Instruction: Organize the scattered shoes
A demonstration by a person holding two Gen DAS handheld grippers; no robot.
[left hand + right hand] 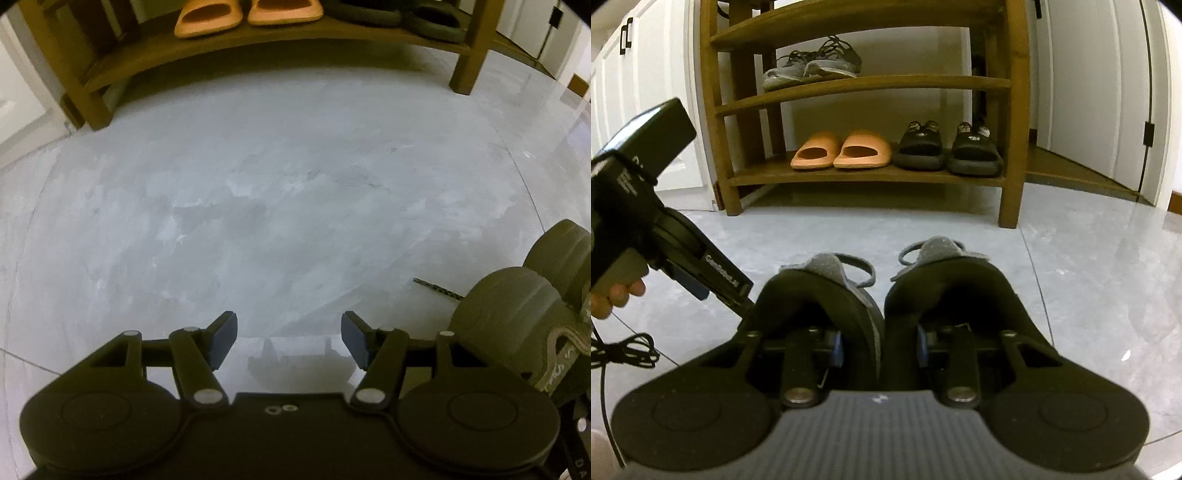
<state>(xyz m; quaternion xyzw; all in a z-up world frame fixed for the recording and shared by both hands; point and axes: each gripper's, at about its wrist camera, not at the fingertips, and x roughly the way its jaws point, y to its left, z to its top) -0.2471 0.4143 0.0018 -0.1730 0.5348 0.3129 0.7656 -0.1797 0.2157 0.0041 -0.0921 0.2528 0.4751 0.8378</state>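
Right wrist view: my right gripper (881,341) pinches together the inner collars of the dark grey lace-up sneakers (886,291), toes pointing straight ahead at the brown wooden shoe rack (866,177), while my left gripper (289,338) hangs apart, empty.

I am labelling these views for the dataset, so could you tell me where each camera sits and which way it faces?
Left wrist: on the left gripper, tilted steeply down at the grey floor; its own open jaws show, with nothing between them.
Right wrist: on the right gripper, aimed forward and slightly down at the shoe rack; its jaws pinch the adjoining sides of the dark shoes, and a hand holds the left gripper.
Shared: rack, orange slides, black sandals, dark shoes.
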